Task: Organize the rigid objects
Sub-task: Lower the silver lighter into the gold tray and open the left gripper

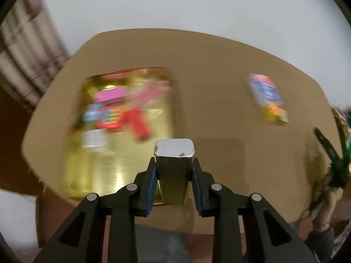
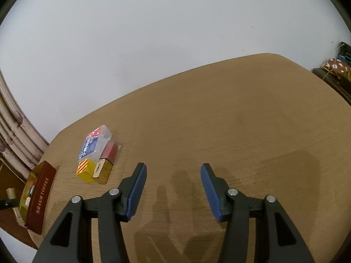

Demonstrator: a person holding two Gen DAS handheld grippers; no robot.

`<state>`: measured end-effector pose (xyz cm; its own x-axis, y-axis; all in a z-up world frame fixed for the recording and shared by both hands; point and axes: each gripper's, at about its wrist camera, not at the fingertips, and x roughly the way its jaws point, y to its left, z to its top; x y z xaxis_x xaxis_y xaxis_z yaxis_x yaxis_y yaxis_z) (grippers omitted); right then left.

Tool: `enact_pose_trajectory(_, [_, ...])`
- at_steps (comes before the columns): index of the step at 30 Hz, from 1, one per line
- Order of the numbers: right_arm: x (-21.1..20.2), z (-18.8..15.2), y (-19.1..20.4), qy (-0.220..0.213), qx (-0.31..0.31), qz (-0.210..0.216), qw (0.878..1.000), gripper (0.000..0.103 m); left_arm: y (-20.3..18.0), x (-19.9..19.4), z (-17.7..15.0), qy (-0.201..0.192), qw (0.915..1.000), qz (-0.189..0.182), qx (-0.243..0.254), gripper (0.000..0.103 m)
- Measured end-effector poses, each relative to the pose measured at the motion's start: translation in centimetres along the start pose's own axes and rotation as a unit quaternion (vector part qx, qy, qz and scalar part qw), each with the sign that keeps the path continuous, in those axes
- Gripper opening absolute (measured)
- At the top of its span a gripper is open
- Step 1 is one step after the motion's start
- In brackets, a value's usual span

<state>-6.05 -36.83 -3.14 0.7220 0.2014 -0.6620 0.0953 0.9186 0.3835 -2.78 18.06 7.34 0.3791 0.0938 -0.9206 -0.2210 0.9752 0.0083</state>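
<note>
A tan wooden table (image 2: 219, 118) meets a plain white wall (image 2: 153, 32), curtain (image 2: 13, 127) at nine o'clock; the left gripper (image 1: 174, 164) clamps a small gold box (image 1: 174, 171), the right gripper (image 2: 173, 175) gapes empty, stacked boxes (image 2: 96, 153) at ten o'clock.

Both wrist views angled down, close over shared table (image 2: 241, 114)

Soft, even light; left view smears the gold tin (image 1: 122, 131) with motion blur, right view is sharp, fisheye-curved edges, shadows on the surface (image 2: 219, 131).
</note>
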Motion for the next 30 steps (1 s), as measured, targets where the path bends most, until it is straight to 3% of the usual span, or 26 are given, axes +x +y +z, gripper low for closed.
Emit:
enact_pose_trajectory(2, [0.3, 0.0, 0.1, 0.002, -0.002, -0.003, 1.000, 0.057, 3.0, 1.0, 0.0, 0.018, 0.9996, 0.018, -0.009, 0.026])
enact_pose_trajectory(5, [0.9, 0.0, 0.3, 0.005, -0.002, -0.008, 1.000, 0.057, 5.6, 2.5, 0.3, 0.033, 0.9990, 0.016, -0.024, 0.026])
enact_pose_trajectory(7, [1.3, 0.0, 0.5, 0.007, -0.003, -0.011, 1.000, 0.057, 6.0, 3.7, 0.9, 0.037, 0.9989, 0.025, -0.016, 0.026])
enact_pose_trajectory(12, [2.2, 0.0, 0.8, 0.016, -0.007, -0.015, 1.000, 0.057, 2.7, 4.3, -0.6, 0.045, 0.9985, 0.027, 0.014, 0.026])
enact_pose_trajectory(16, [2.8, 0.0, 1.0, 0.020, -0.008, -0.016, 1.000, 0.057, 2.4, 5.1, 0.3, 0.030, 0.9987, 0.035, 0.021, 0.026])
enact_pose_trajectory(20, [3.1, 0.0, 1.1, 0.023, -0.009, -0.016, 1.000, 0.057, 2.0, 4.1, 1.0, 0.001, 0.9977, 0.055, 0.039, 0.037])
enact_pose_trajectory(23, [3.3, 0.0, 1.2, 0.024, -0.009, -0.016, 1.000, 0.057, 2.1, 2.4, 0.8, -0.023, 0.9965, 0.070, 0.040, 0.038])
enact_pose_trajectory(26, [3.3, 0.0, 1.2, 0.024, -0.009, -0.015, 1.000, 0.057, 1.8, 0.4, -0.1, -0.033, 0.9987, 0.030, 0.026, 0.057])
enact_pose_trajectory(30, [3.1, -0.1, 1.0, 0.024, -0.008, -0.014, 1.000, 0.057, -1.1, -1.7, -2.7, -0.053, 0.9973, -0.009, 0.050, 0.060])
